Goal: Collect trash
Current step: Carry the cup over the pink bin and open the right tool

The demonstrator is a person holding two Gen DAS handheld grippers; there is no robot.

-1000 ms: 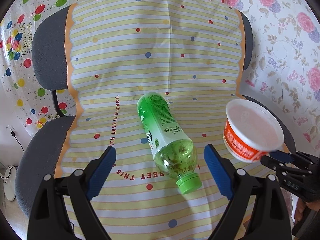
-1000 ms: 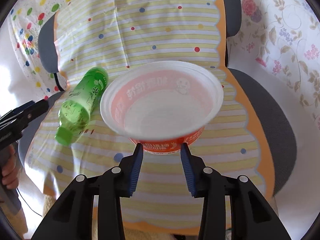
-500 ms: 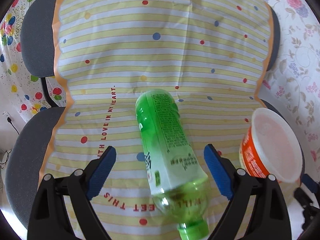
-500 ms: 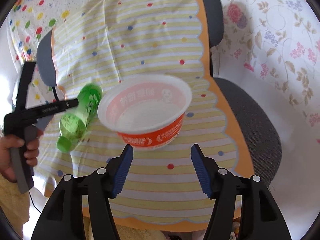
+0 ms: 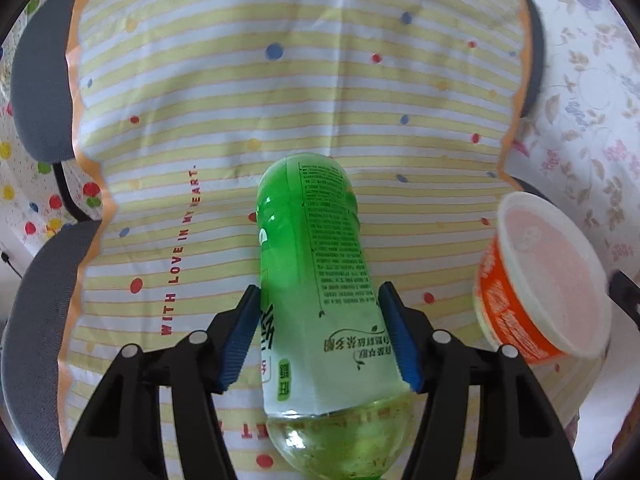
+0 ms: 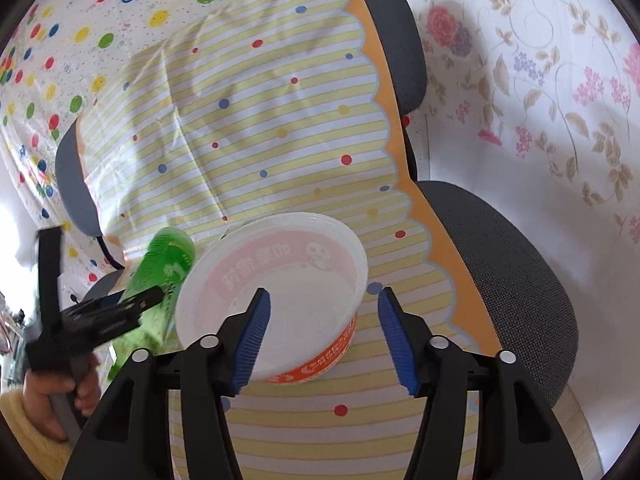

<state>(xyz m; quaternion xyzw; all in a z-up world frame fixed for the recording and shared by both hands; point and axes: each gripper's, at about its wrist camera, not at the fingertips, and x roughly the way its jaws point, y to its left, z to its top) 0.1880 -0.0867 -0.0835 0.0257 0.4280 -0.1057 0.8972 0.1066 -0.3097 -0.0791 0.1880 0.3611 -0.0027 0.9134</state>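
Note:
A green plastic bottle [image 5: 316, 280] lies on the striped cloth over a chair seat, cap end toward the camera. My left gripper [image 5: 318, 340] is shut on the bottle, its blue pads pressing both sides of the label. In the right wrist view the bottle [image 6: 164, 268] and left gripper [image 6: 116, 312] show at the left. An orange and white noodle bowl [image 5: 540, 280] sits on the seat to the right. My right gripper [image 6: 324, 336] is open, its left pad over the bowl [image 6: 276, 288] and its right pad outside the rim.
The yellow striped cloth [image 5: 280, 80] covers a grey office chair [image 6: 512, 264], seat and backrest. A floral sheet [image 6: 540, 80] hangs to the right and a dotted sheet [image 6: 60, 40] behind. The seat's front edge is near the camera.
My left gripper moved forward over the bottle and closed on it. My right gripper let go of the bowl, opened, and the bowl now rests on the seat.

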